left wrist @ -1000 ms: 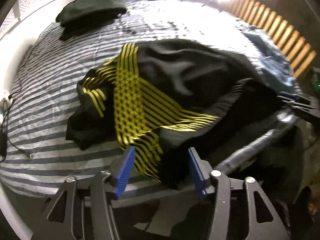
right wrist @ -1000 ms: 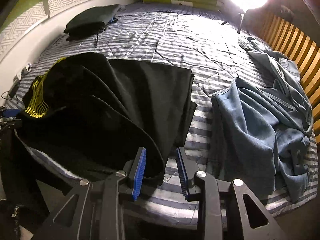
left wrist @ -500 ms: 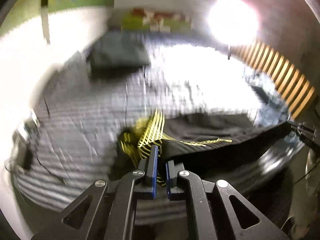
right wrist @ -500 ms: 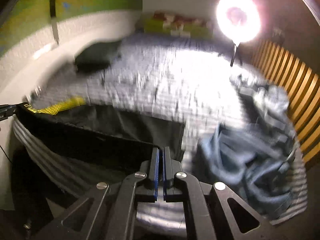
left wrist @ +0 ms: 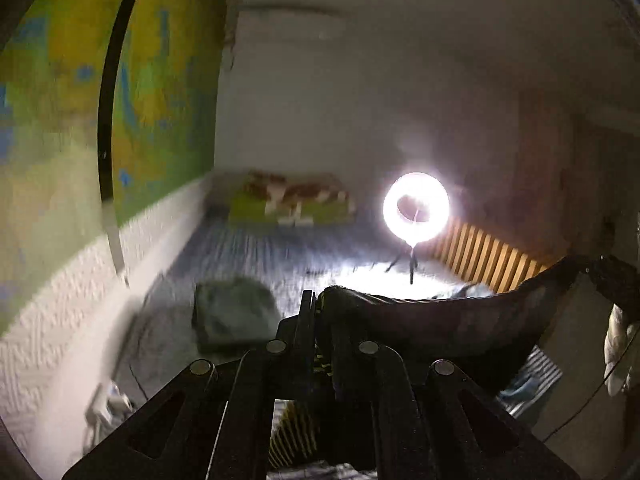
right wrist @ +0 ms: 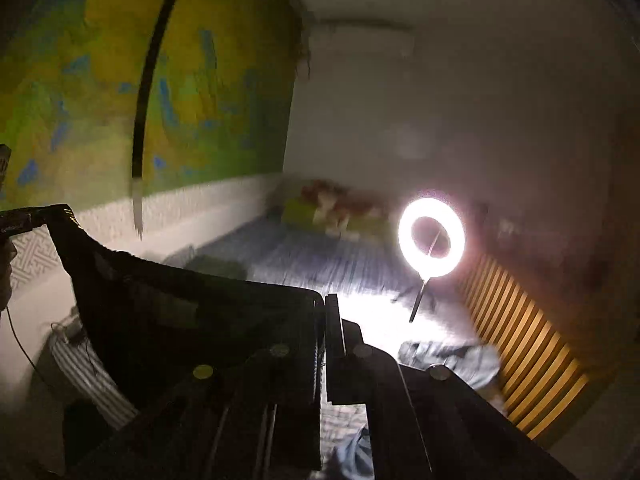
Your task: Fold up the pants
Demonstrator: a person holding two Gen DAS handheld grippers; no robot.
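The black pants (left wrist: 440, 320) with yellow stripes hang in the air above the bed, their edge stretched between both grippers. In the left wrist view my left gripper (left wrist: 316, 305) is shut on one end of that edge, and the cloth sags off to the right toward the right gripper (left wrist: 612, 276). Seen from the right wrist, my right gripper (right wrist: 323, 309) is shut on the other end of the pants (right wrist: 180, 312), which run left to the left gripper (right wrist: 16, 220). Yellow stripes (left wrist: 296, 432) show below the left fingers.
The striped bed (right wrist: 320, 264) lies below. A folded dark garment (left wrist: 236, 316) sits at its left, crumpled blue jeans (right wrist: 452, 360) at its right by a wooden slatted rail (right wrist: 520, 340). A bright ring light (right wrist: 432, 238) stands at the far side, green bedding (left wrist: 296, 204) behind.
Both grippers shut on the pants' edge and rose steeply, lifting the pants off the bed. Both views tilted up from the mattress to the far wall.
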